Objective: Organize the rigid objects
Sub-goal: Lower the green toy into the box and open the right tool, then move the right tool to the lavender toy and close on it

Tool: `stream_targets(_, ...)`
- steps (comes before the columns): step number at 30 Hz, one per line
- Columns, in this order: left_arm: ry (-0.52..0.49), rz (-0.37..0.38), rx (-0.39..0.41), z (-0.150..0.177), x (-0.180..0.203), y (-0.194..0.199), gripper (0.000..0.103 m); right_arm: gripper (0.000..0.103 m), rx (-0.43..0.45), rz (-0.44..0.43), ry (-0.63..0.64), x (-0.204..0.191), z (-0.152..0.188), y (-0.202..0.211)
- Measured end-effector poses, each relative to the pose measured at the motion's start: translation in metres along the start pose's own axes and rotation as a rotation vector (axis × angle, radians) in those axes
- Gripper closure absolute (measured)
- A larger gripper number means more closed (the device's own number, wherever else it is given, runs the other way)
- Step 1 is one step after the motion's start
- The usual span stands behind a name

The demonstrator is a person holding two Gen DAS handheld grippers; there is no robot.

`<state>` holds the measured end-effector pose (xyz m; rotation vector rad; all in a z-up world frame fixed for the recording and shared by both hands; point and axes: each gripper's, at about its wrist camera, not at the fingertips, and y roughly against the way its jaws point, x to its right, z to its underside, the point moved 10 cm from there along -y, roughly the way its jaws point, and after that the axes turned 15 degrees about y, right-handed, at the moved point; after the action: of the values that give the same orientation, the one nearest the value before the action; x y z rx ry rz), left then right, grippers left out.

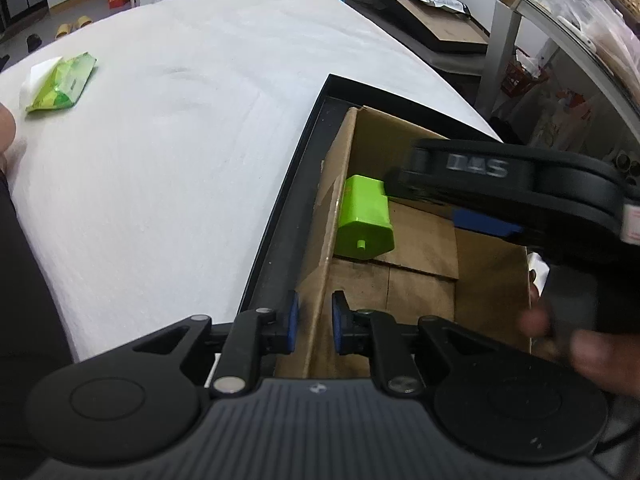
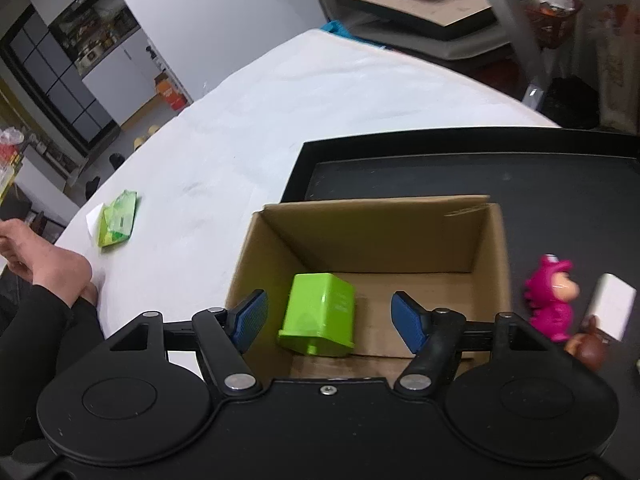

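Note:
An open cardboard box [image 1: 420, 276] [image 2: 384, 236] stands on a black tray [image 1: 308, 148] [image 2: 400, 168]. A lime-green plastic block [image 1: 364, 220] [image 2: 320, 312] lies on its side on the box floor. My left gripper [image 1: 316, 320] straddles the box's left wall, with a blue pad on each side of the cardboard and pressed to it. My right gripper [image 2: 329, 300] [image 1: 424, 200] hangs open over the box. The green block lies below the gap between its fingers and touches neither.
A pink toy figure [image 2: 554, 296], a white block [image 2: 612, 312] and a brown figure [image 2: 590, 348] sit on the tray right of the box. A green wipes packet [image 1: 60, 82] [image 2: 118, 224] lies on the white cloth. A person's bare hand [image 2: 44, 260] rests at the table's left edge.

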<state>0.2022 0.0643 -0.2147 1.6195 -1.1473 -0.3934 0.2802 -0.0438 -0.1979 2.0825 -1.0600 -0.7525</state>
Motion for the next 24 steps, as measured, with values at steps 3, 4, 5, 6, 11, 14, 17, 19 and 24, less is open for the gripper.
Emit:
stream_targets(3, -0.017, -0.014, 0.008, 0.002, 0.001, 0.002, 0.088, 0.034, 0.018, 0.015, -0.004, 0.012, 0.002, 0.015)
stream_targets(4, -0.017, -0.02, 0.006, 0.003, 0.001, 0.002, 0.088, 0.034, 0.026, 0.02, -0.006, 0.016, 0.003, 0.021)
stream_targets(5, -0.015, -0.023, 0.004, 0.003, 0.0, 0.002, 0.087, 0.032, 0.032, 0.024, -0.007, 0.019, 0.004, 0.026)
stream_targets(6, -0.013, -0.025, 0.002, 0.003, 0.001, 0.002, 0.085, 0.031, 0.039, 0.028, -0.008, 0.021, 0.004, 0.03)
stream_targets(11, -0.031, -0.037, 0.0, 0.002, 0.007, 0.002, 0.078, 0.03, 0.076, 0.051, -0.015, 0.038, 0.008, 0.053)
stream_targets(14, -0.064, -0.04, 0.014, 0.0, 0.014, 0.005, 0.065, 0.028, 0.094, 0.069, -0.019, 0.05, 0.011, 0.065)
stream_targets(17, -0.1, -0.048, 0.029, -0.002, 0.021, 0.006, 0.059, 0.025, 0.105, 0.091, -0.029, 0.063, 0.018, 0.075)
stream_targets(19, -0.116, -0.056, 0.031, -0.005, 0.025, 0.005, 0.058, 0.023, 0.113, 0.113, -0.032, 0.074, 0.023, 0.081)
stream_targets(24, -0.162, -0.066, 0.02, -0.006, 0.033, -0.001, 0.054, 0.021, 0.119, 0.169, -0.068, 0.105, 0.041, 0.092)
